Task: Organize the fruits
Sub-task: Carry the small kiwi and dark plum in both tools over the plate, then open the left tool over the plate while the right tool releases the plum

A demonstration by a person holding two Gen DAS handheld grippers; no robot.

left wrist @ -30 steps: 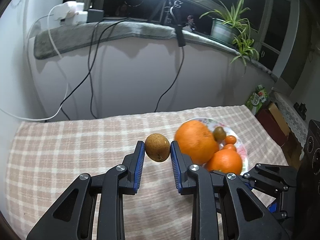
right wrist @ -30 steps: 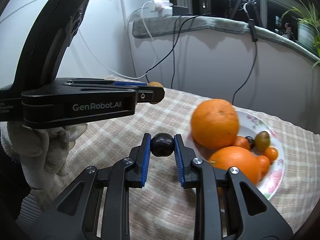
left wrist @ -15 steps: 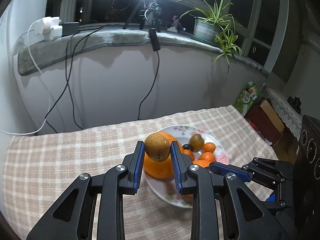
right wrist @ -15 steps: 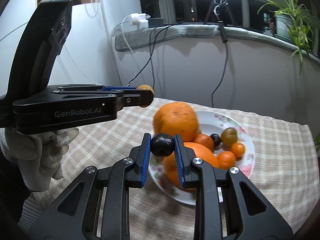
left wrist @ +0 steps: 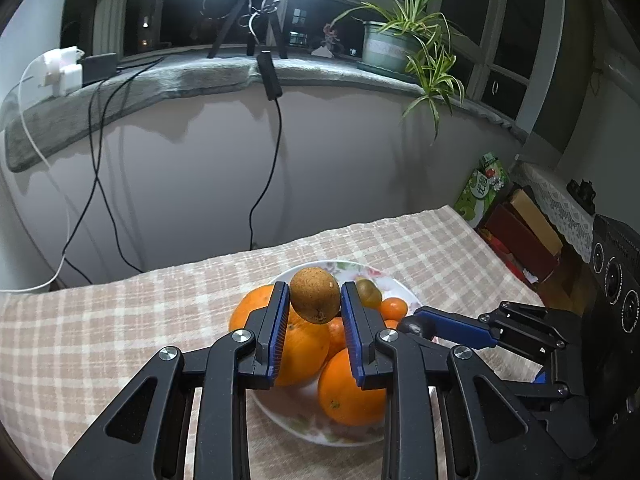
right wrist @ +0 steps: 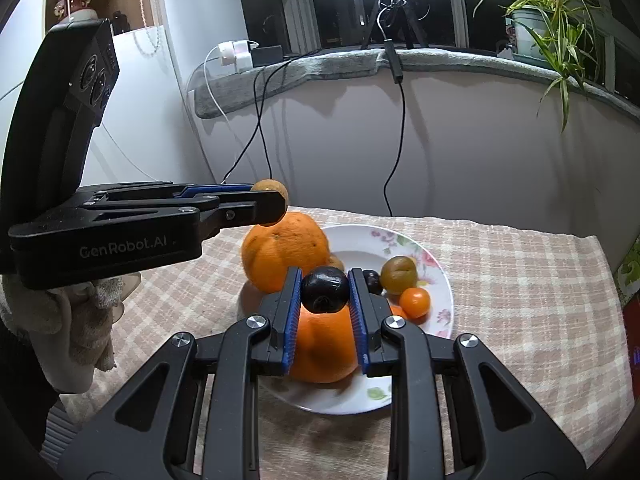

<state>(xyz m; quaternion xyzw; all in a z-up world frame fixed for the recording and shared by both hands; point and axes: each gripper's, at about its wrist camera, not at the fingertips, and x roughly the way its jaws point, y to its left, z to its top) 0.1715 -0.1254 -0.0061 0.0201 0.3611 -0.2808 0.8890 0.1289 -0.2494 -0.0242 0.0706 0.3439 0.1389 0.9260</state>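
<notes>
With both carrying fruit above the plate, the left tool (left wrist: 315, 304) is clenched on a brown speckled fruit (left wrist: 315, 294) and the right tool (right wrist: 324, 291) is clenched on a dark, near-black fruit (right wrist: 324, 289); each fruit sits between blue ribbed pads at the fingertips, clear of everything below.

From the left wrist view, the brown fruit hangs over the gap between the large orange (left wrist: 280, 336) and the second orange (left wrist: 352, 388), with its long axis roughly upright and slightly tilted. From the right wrist view, the left tool comes in level from the left, and its fruit (right wrist: 272, 200) appears just above the big orange (right wrist: 285, 254), touching or not I cannot tell. The dark fruit hangs over the nearer orange (right wrist: 324, 346), at the near side of the floral plate (right wrist: 442, 292).

The relation that matters: the open room on the plate lies ahead and to the right of the right tool, past the small dark fruit (right wrist: 373, 280), the olive-green fruit (right wrist: 398, 275) and the small orange tomato-like fruit (right wrist: 415, 302). The right tool looks nearer to that bare patch (the left one is parked over the oranges, where a round fruit would likely roll off).

The plate rests on the checked cloth covering the counter (right wrist: 520, 280).
</notes>
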